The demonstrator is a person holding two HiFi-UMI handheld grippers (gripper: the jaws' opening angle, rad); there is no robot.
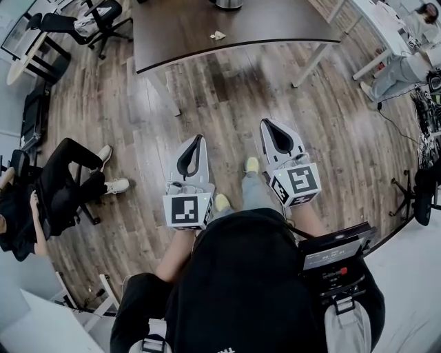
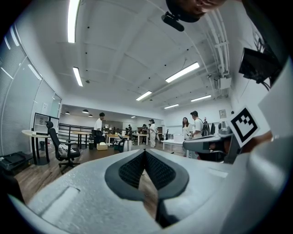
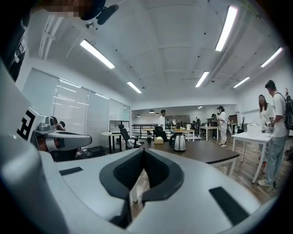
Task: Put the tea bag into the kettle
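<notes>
You are holding the left hand-held gripper [image 1: 200, 140] and right hand-held gripper [image 1: 265, 124] pressed together, empty; the pale paper tea bag [image 1: 218, 35] is lying untouched on the dark tabletop [image 1: 275, 27], outside the steel kettle [image 3: 178, 142].

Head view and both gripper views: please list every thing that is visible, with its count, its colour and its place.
Table: one, dark brown, top of the head view, ahead of the person.
Kettle: one, shiny steel, on that table, far side.
Small scrap, likely the tea bag: one, whitish, on the table, apart from the kettle.
Office chair: one, black, left of the table.
Seated person: one, in black, at the left edge.
Standing people: two, light tops, at the right beside a white table.
Floor: brown wood planks.
Left gripper: one, grey-white, shut, empty, pointing at the table.
Right gripper: one, grey-white, shut, empty, beside the left one.
Shoes: two, yellow, between the grippers.
</notes>
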